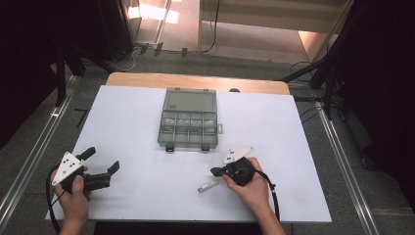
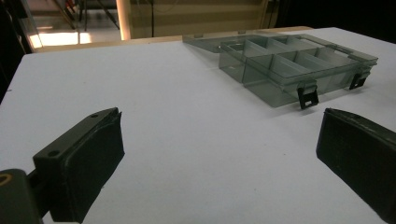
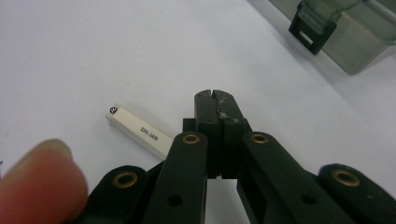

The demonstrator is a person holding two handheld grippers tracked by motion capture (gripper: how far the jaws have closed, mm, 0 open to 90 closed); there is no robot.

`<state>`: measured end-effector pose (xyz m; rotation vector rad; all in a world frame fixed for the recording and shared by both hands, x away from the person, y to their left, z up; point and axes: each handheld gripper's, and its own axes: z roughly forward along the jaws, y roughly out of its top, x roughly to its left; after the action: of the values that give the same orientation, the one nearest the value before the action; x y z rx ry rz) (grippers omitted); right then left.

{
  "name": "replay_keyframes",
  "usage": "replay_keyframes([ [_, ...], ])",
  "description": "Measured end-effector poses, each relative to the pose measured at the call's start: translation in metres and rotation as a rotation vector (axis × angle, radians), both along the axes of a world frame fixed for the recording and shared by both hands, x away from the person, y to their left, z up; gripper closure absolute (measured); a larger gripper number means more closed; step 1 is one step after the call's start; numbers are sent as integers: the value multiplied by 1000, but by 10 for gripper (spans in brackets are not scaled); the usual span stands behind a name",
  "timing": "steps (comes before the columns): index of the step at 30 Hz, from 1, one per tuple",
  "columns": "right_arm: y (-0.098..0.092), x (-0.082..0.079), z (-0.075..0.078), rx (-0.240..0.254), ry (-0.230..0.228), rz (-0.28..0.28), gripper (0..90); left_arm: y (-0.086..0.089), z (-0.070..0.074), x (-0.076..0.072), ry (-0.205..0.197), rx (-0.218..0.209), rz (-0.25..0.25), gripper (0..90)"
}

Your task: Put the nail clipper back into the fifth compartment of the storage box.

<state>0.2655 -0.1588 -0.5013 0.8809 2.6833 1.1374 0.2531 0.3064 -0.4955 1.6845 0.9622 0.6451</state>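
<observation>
The left gripper (image 1: 103, 161) sat near the table (image 1: 147, 122) edge with jaws spread wide, the right gripper (image 3: 214, 98) had jaws pressed together on nothing, just beside a small white bar (image 3: 140, 131), and the open compartment box (image 1: 188, 125) lay farther back.

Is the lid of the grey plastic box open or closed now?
Open. The compartment box has its lid folded back flat on the table, and the two front latches hang unfastened.
</observation>
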Motion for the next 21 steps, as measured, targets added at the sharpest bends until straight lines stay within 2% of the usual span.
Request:
replay_keyframes([
  [8,0,-1,-6,-29,20,8,900,1,0,1,5,2,-2,4],
  [21,-6,-6,-7,-22,32,25,900,1,0,1,7,4,-3,4],
])
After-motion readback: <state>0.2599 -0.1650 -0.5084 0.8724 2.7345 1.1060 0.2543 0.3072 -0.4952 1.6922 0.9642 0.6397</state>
